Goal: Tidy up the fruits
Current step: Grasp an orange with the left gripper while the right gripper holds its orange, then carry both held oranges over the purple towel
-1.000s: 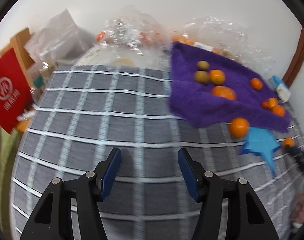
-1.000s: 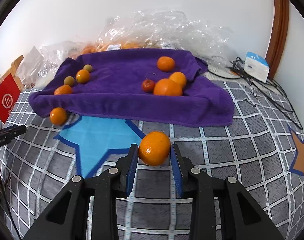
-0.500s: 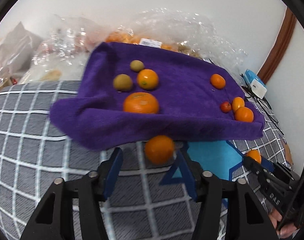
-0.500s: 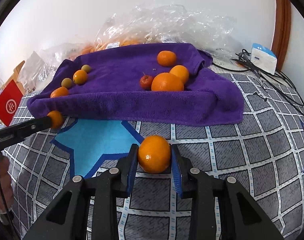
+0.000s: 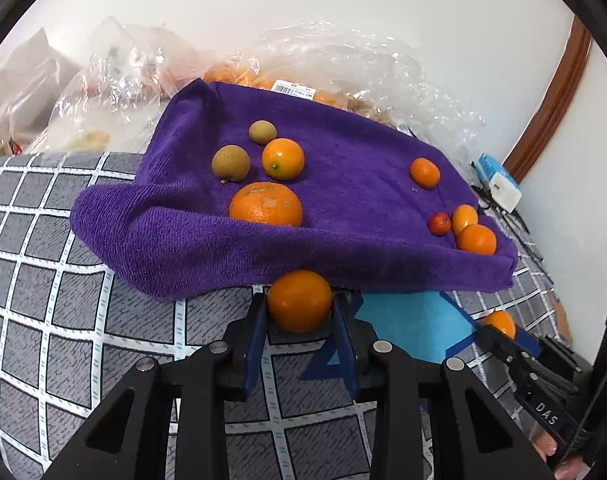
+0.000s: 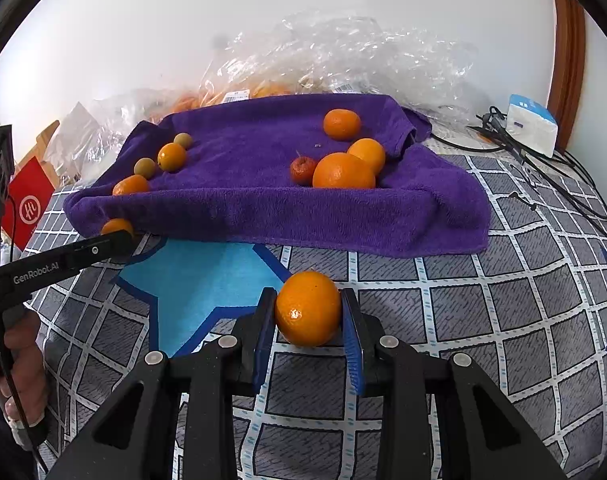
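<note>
Left wrist view showed the left gripper (image 5: pixel 299 312) closing its jaws on a small orange (image 5: pixel 299 300), and both blue pads touched the orange's sides. That orange sat on the grey checked cloth (image 5: pixel 63 312), right at the front edge of the purple towel (image 5: pixel 343 184). On the towel lay a big orange (image 5: pixel 265 204), a smaller orange (image 5: pixel 283 159) and two brown-green fruits (image 5: pixel 230 163) close together. Further right on the towel were a lone orange (image 5: pixel 424 173), a little red fruit (image 5: pixel 439 223) and two more oranges (image 5: pixel 476 239) bunched up. A blue star shape (image 5: pixel 407 328) showed on the cloth beside the gripper. Clear plastic bags (image 5: pixel 343 72) were piled behind the towel. Low on the right, the right gripper (image 5: pixel 499 330) poked in with another orange at its tip. Right wrist view showed the right gripper (image 6: pixel 308 312) closed tight on an orange (image 6: pixel 308 308), with a pad pressed on each side. It sat on the checked cloth (image 6: pixel 503 320) next to the blue star (image 6: pixel 199 280), in front of the towel (image 6: pixel 263 200). On the left, a hand (image 6: pixel 21 364) held the left gripper (image 6: pixel 117 236), whose tip reached the small orange (image 6: pixel 117 225) at the towel's edge. A white and blue box (image 6: pixel 529 124) and black cables (image 6: pixel 543 176) lay at the far right.
</note>
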Motion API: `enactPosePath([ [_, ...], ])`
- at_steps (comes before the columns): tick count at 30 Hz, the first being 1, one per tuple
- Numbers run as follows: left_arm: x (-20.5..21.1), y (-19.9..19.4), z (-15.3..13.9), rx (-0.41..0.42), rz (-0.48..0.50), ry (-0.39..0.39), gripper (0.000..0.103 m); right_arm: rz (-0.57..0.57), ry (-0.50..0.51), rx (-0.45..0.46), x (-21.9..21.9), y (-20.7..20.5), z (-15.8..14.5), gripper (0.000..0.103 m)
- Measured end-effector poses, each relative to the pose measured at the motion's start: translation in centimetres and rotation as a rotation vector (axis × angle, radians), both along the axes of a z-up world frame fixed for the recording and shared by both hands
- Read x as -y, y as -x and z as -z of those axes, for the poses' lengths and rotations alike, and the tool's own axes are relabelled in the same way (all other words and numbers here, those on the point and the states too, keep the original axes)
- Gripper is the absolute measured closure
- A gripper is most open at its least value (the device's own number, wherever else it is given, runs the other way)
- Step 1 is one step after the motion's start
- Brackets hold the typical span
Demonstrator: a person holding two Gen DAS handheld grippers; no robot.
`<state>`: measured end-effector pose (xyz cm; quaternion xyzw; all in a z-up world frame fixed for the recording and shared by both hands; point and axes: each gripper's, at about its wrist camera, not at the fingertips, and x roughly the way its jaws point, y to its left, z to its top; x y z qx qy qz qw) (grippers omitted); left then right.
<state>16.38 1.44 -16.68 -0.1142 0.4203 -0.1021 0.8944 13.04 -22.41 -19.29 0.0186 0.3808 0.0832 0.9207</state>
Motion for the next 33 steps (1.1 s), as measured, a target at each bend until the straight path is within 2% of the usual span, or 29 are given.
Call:
enactPosePath([
  [5,0.3,1.0,-0.8,0.065,0.001,-0.016,0.072,0.009,0.010,0.000,-0.1,0.1,0.0,0.071],
  [9,0.5,1.4,-1.5,0.102,0.018,0.008,0.072,-0.003,-0.001,0.016,-0.2,0.3,-0.2,0.071],
  [16,-0.5,2.1,-2.7,0.169,-0.013,0.048,0.072,0.018,-0.044,0.030,0.5,0.5,-0.4,0.071],
  [21,-0.9,2.8,-3.4,0.234,-0.081,-0.008,0.072,0.036,-0.068,0.040,1.0,0.7,-0.5,0.071],
  [33,-1.9,3.1,-3.8,0.266,-0.132,-0.004,0.072,0.101,-0.125,0.041,3.0,1.1,-1.8,0.071],
])
